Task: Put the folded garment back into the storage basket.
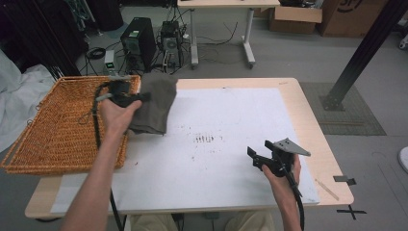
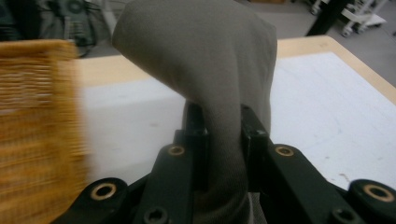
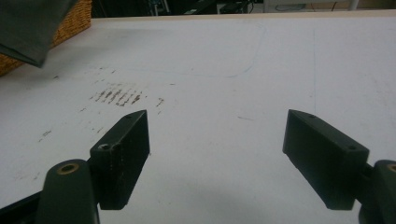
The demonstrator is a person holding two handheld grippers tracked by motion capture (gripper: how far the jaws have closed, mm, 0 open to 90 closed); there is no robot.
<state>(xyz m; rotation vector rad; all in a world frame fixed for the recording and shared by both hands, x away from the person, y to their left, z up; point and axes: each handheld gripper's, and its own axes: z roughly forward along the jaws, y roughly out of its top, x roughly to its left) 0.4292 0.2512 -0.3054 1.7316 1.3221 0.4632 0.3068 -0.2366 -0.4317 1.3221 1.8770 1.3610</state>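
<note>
while the left gripper (image 2: pixel 223 135) pinches a bunched fold of the grey cloth (image 1: pixel 155 102), it looks soft, light and droopy; the right gripper (image 3: pixel 217 158) gapes wide, empty.

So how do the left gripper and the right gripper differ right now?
The left gripper is shut on the grey cloth, lifted beside the wicker basket; the right gripper is open with nothing between its jaws, low over the white table cover. Both are black, two-jawed and hand-held.
</note>
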